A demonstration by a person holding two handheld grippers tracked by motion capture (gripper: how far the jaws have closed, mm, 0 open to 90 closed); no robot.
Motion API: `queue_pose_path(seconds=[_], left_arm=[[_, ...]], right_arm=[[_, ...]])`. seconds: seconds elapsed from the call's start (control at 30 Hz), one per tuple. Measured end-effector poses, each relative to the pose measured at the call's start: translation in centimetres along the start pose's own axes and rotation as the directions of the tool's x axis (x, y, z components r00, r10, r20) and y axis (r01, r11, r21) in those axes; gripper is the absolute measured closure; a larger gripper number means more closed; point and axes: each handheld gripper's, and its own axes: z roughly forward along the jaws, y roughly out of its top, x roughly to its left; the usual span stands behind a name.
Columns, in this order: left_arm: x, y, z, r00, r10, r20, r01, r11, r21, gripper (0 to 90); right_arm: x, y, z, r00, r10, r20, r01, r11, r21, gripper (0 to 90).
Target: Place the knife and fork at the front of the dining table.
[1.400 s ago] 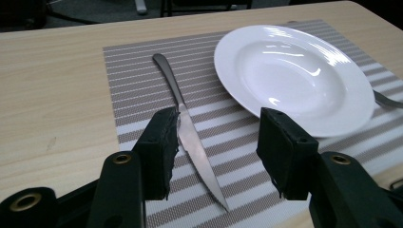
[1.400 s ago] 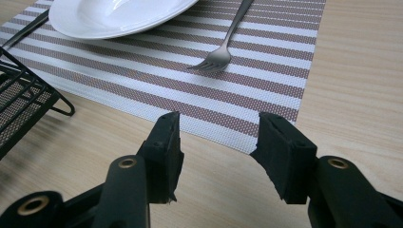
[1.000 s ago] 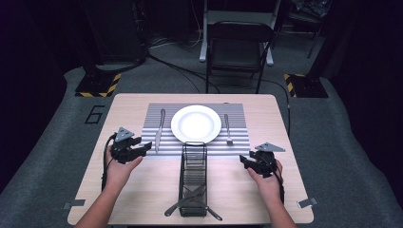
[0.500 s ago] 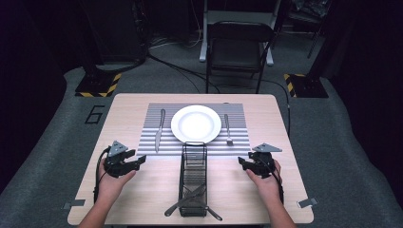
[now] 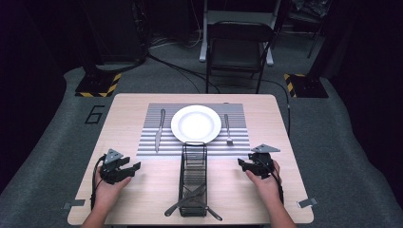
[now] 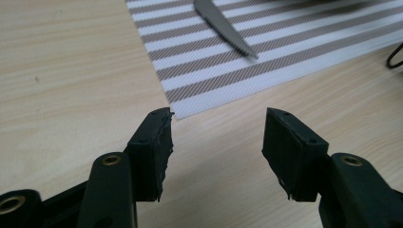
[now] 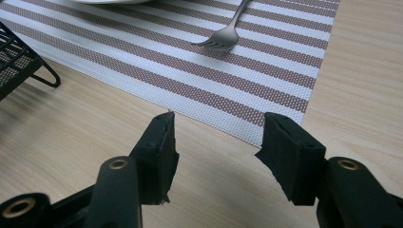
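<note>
- Across the far half of the tabletop (image 5: 228, 194), found a striped placemat (image 5: 147, 142) carrying a white plate (image 5: 196, 124) at its middle, with a knife (image 5: 159, 129) laid just left of the plate and a fork (image 5: 227, 128) just right of it; judged that much of the setting done.
- Toward the near edge, saw a wire caddy (image 5: 183, 175) standing lengthwise at the middle, with a few pieces of cutlery (image 5: 185, 203) at its near end, handles poking out past the wire; judged these as likely left to lay, though could not tell which pieces.
- Held the left gripper (image 5: 133, 168) low over bare wood at the near left, jaws spread with nothing between; looked past them onto the placemat's near corner, knife tip farther off.
- Held the right gripper (image 5: 242, 165) likewise at the near right, jaws spread and empty, facing the placemat's near edge with the fork's tines beyond.
- Noted open wood on both sides of the caddy for moving, with the caddy's walls standing between the two grippers.
- Judged the tabletop's near edge, close behind both hands, and the placemat's rim as the edges to mind; saw a chair (image 5: 236, 42) well apart beyond the far side.
</note>
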Motion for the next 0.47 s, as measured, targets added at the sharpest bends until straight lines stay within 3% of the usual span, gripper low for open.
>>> queue_pose_path(seconds=[0.13, 0.4, 0.47], left_arm=[[0.6, -0.6, 0.3, 0.9998, -0.019, -0.004, 0.019, 0.9997, 0.016, 42.8], [1.3, -0.8, 0.1, 0.9985, -0.016, -0.053, 0.016, 0.9999, -0.003, 39.2], [1.5, -0.8, 0.1, 0.9974, -0.034, -0.064, 0.033, 0.9993, -0.016, 39.0]], right_arm=[[0.0, -0.1, 0.2, 0.9999, -0.013, 0.005, 0.013, 1.0, 0.001, 44.2], [-0.1, -0.3, 0.3, 0.9987, -0.038, 0.035, 0.038, 0.999, -0.005, 39.0], [-0.1, -0.4, 0.3, 0.9985, -0.034, 0.043, 0.034, 0.999, -0.005, 38.3]])
